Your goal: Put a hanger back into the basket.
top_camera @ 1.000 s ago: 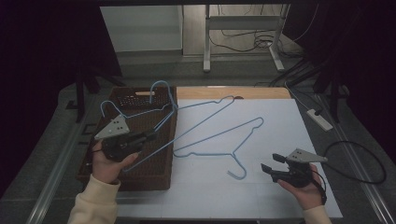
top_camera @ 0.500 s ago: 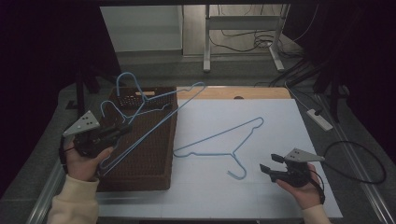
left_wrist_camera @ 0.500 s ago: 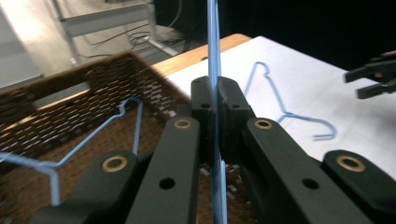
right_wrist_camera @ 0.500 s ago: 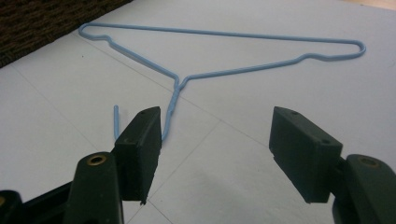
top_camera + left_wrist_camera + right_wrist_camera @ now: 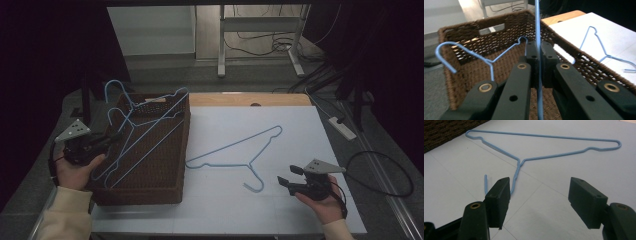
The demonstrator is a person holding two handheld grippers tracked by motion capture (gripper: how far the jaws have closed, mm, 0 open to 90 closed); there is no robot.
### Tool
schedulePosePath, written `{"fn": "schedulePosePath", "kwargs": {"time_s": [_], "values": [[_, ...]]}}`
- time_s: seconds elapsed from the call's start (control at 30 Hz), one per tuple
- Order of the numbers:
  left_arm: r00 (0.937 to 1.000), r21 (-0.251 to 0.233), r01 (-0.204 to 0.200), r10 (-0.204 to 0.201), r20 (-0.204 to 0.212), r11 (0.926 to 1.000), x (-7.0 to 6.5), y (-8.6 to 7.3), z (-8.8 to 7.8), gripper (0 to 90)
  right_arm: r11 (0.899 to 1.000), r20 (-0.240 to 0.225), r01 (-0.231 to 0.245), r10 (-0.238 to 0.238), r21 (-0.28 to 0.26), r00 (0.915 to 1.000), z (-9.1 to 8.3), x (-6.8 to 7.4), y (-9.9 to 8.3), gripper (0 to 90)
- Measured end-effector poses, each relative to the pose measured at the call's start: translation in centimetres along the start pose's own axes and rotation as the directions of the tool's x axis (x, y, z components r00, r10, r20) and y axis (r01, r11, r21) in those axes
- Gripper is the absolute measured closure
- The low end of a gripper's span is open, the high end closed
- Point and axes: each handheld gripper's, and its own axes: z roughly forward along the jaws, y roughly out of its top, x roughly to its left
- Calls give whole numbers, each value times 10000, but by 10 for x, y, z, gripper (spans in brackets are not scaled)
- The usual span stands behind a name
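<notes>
No text, label, brand, number or sign can be read anywhere in these pictures.

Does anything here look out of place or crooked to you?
Slightly. The hangers at the wicker basket are not tucked in: the blue hanger pinched in the left gripper slants across the basket, and a hook pokes above the far rim. Another hanger lies flat on the white table before the open right gripper.
</notes>
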Motion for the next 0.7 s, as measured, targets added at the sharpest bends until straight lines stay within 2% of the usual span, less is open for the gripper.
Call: {"fn": "schedulePosePath", "kwargs": {"time_s": [0.13, 0.43, 0.7], "values": [[9999, 145, 144, -143, -63, 9998, 6, -4, 1, 870, 10000, 5, 2, -2, 18, 10000, 0, 0, 0, 352], [9990, 950, 418, -402, -191, 9946, 13, -13, 21, 870, 10000, 67, -21, 21, -53, 10000, 0, 0, 0, 351], [9994, 1558, 337, -334, -46, 9872, 11, -15, 38, 870, 10000, 10, 33, -33, 22, 10000, 0, 0, 0, 348]]}}
